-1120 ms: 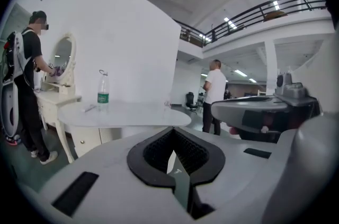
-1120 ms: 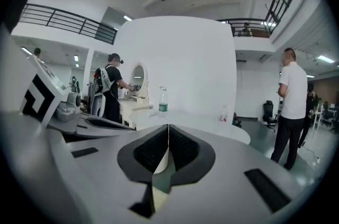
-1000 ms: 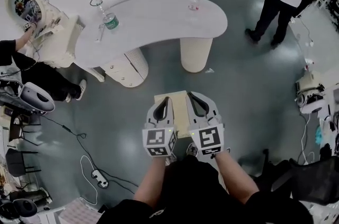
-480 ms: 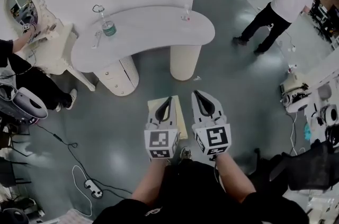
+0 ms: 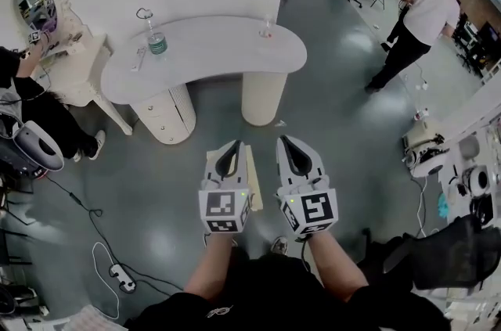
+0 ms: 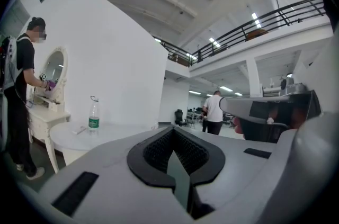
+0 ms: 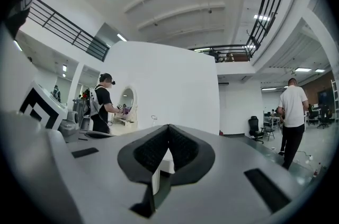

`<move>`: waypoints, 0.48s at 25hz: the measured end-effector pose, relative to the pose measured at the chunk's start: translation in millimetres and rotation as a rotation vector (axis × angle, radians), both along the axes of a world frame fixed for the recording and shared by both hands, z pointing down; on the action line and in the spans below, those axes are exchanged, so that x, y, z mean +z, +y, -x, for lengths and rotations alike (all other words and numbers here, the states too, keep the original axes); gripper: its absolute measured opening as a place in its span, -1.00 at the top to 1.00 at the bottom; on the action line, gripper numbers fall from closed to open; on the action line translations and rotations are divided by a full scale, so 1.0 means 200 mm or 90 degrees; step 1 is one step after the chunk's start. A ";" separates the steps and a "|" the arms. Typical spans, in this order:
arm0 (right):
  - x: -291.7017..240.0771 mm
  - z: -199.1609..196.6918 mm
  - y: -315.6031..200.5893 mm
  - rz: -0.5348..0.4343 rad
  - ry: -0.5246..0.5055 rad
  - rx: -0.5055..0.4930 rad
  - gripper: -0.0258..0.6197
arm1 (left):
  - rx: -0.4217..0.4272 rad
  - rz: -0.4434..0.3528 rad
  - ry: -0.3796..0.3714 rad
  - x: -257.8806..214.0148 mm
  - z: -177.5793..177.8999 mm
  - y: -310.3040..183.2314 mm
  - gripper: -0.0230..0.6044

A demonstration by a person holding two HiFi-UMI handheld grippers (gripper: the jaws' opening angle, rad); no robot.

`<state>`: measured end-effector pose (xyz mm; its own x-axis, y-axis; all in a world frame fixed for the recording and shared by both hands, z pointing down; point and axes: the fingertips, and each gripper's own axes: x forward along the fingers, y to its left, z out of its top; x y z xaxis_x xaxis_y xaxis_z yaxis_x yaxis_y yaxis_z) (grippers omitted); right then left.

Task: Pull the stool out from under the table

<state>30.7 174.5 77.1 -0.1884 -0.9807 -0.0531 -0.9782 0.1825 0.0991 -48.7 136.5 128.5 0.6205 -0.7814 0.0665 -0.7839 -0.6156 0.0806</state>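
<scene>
The stool (image 5: 252, 171) is a pale square seat on the grey floor, out in front of the white curved table (image 5: 211, 48). My left gripper (image 5: 229, 149) hides most of it. Both grippers hang side by side above the stool, pointing level toward the table, clear of it. The right gripper (image 5: 287, 144) is shut with nothing in it, and so is the left. In the left gripper view the shut jaws (image 6: 172, 133) face the table top (image 6: 74, 138). The right gripper view shows its jaws (image 7: 168, 132) shut and empty.
On the table stand a water bottle (image 5: 156, 40) and a small glass (image 5: 266, 28). A person (image 5: 35, 106) works at a mirrored vanity (image 5: 47, 16) on the left. Another person (image 5: 423, 20) stands far right. A power strip (image 5: 117, 273) with cables lies left; black chairs (image 5: 458, 255) stand at the right.
Both grippers have risen and now sit higher over the stool, still shut. The stool stays on the floor. The person in the white shirt has walked further off.
</scene>
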 end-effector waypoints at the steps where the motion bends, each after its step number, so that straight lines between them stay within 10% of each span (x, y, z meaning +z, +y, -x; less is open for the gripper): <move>1: -0.02 -0.02 0.02 -0.008 0.004 -0.003 0.90 | -0.002 -0.005 0.004 -0.02 -0.02 0.02 0.91; 12: -0.11 -0.27 0.21 -0.041 -0.008 -0.001 0.90 | -0.006 -0.063 0.017 -0.21 -0.26 0.21 0.91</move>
<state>84.7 216.8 56.0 -0.1883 -0.9749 -0.1185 -0.9792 0.1771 0.0990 3.6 179.3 87.1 0.6133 -0.7894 -0.0269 -0.7884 -0.6138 0.0407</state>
